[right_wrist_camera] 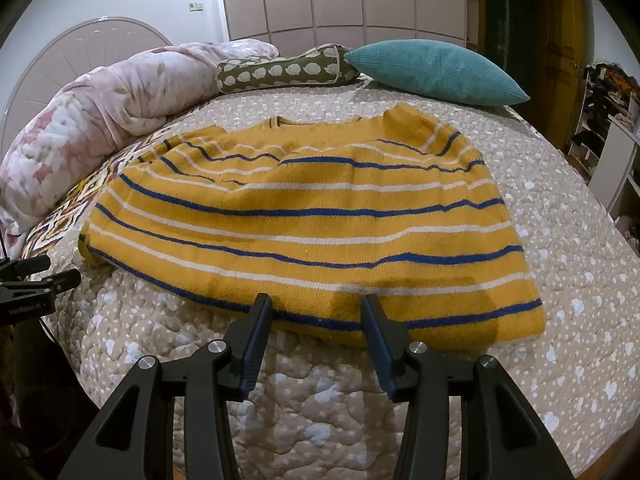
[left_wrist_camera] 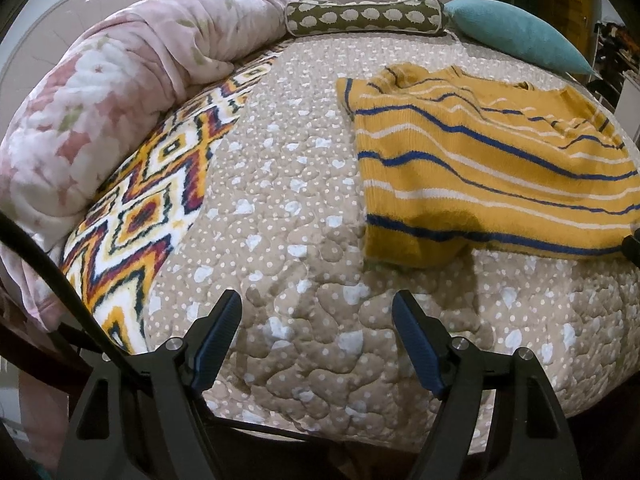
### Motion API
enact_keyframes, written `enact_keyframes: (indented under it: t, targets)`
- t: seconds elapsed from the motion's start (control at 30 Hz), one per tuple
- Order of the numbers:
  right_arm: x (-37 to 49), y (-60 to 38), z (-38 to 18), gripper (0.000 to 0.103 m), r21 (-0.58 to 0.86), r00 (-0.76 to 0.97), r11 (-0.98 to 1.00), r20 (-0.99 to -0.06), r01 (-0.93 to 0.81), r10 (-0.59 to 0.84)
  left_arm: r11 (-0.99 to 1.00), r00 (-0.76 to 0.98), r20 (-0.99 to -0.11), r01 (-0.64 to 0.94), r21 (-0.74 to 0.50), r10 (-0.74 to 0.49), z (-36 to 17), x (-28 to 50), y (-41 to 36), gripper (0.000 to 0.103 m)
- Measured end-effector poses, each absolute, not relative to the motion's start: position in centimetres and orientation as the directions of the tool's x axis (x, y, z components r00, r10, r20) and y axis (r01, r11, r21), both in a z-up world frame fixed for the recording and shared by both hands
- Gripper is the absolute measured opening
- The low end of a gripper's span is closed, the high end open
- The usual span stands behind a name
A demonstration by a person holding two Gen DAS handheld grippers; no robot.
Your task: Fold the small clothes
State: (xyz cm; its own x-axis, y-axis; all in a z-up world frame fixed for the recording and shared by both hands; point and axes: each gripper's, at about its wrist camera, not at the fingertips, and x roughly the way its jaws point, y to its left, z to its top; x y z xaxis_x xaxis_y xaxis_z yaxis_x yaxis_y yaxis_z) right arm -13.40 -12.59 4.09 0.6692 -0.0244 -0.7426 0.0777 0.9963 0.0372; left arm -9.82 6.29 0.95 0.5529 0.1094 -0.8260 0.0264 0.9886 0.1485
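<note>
Sweater (right_wrist_camera: pixel 312 216) shows whole from right wrist, partly from left.

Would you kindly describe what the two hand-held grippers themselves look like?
Both the left hand-held gripper and the right hand-held gripper are matte black plastic frames with triangular cut-outs, silver round pivot bolts and ribbed dark-blue finger pads. A black cable runs beside the left one.

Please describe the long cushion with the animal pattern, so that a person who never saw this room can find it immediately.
Start from the bed with the beige dotted quilt and look to its far end. There the olive bolster cushion lies between the rolled pink floral blanket and the teal pillow. Only it is tube-shaped and printed with rows of small white animals.
</note>
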Motion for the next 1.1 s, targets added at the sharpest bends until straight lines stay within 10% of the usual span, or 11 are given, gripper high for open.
enact_keyframes:
  t: [0.37,0.73,0.9,1.1]
  targets:
    - [-13.5,-11.2,5.2,0.051,0.096,0.683,0.995,-0.727,-0.001,0.071,0.999,0.566,-0.824,0.007,0.035,0.025,0.9,-9.8,8.3,0.081]
    - [-9.6,3.1,4.2,0.053,-0.154,0.645,0.931,-0.757,-0.330,0.103,0.987,0.631,-0.775,-0.101,-0.125,-0.034,2.9,-11.6,15.0,0.081]
    - [-8.3,10.3,1.3,0.053,-0.496,0.737,0.790,-0.670,-0.361,-0.084,0.976,0.636,-0.770,-0.130,-0.176,-0.054,2.5,-12.2,17.2,0.081]
    - [-3.8,13.3,0.0,0.053,-0.564,0.743,0.755,-0.651,-0.335,-0.157,0.963,0.643,-0.764,-0.169,-0.210,-0.054,2.2,-12.6,19.0,0.081]
